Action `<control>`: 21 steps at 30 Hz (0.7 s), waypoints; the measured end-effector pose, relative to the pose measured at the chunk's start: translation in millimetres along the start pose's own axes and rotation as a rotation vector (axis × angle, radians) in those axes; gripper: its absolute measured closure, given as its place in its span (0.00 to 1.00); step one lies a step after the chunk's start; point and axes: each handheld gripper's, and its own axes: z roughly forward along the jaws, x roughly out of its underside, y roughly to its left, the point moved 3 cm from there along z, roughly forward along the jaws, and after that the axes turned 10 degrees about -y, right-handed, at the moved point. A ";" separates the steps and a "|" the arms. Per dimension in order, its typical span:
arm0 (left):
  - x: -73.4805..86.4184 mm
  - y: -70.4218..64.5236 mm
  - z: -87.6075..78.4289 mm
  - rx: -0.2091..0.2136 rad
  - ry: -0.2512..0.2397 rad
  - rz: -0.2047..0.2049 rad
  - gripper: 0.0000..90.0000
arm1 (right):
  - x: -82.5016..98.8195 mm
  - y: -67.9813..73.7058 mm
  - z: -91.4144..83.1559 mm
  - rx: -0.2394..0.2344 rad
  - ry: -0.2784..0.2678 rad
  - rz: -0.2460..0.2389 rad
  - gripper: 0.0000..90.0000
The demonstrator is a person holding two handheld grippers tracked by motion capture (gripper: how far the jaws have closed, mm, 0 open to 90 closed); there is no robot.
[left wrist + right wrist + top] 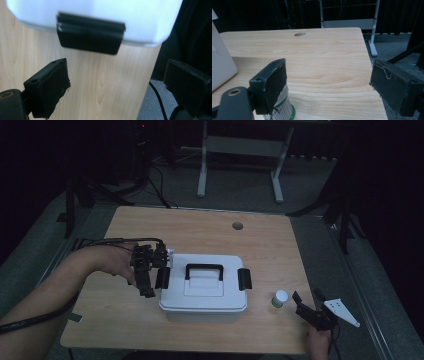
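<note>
1. Left gripper [159, 270]: jaws spread wide, holding nothing. It hovers at the left end of the white storage box [204, 287], pointed at that end's black latch [90, 36], which stands ahead of the jaws and apart from them.

2. Right gripper [309, 305]: jaws also apart and empty. It rests near the table's [200, 227] front right corner, with the small white bottle [280, 298] just beside its left jaw.

3. Location: the box sits a little in front of the table's centre, lid on, carry handle [204, 270] lying flat on top. A second latch [244, 278] closes the right end.

4. Orientation: the box's long axis runs left to right, parallel to the table's front edge; its latched ends face the left and right edges.

5. Risk, judged: the latch sits high and off-centre in the left gripper view, so closing now would likely miss or clip only its lower lip.

6. Risk, judged: pulling the latch with the box unbraced could slide it toward the right edge and knock the bottle over.

7. Risk, judged: the right gripper, moving carelessly, could topple the bottle toward the nearby front edge.
</note>
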 end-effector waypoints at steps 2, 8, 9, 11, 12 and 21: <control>-4.8 1.1 0.9 0.007 -0.010 0.007 0.06 | 0.0 -0.3 -0.1 0.000 -0.001 0.004 0.15; -17.3 4.5 6.0 0.002 0.004 0.021 0.06 | -0.1 -0.5 -0.2 -0.002 -0.006 0.007 0.15; -19.7 5.6 6.1 -0.003 0.001 0.025 0.06 | 0.0 -0.5 -0.3 -0.002 -0.004 0.010 0.15; -24.2 7.9 6.8 -0.003 -0.001 0.025 0.06 | -0.2 -0.9 -0.7 -0.003 -0.008 0.013 0.15; -26.3 9.0 7.4 -0.006 0.003 0.026 0.06 | -0.2 -1.1 -0.8 -0.003 -0.007 0.017 0.15; -48.0 18.7 10.8 -0.001 0.014 0.036 0.06 | -0.3 -2.4 -1.2 -0.010 -0.012 0.032 0.15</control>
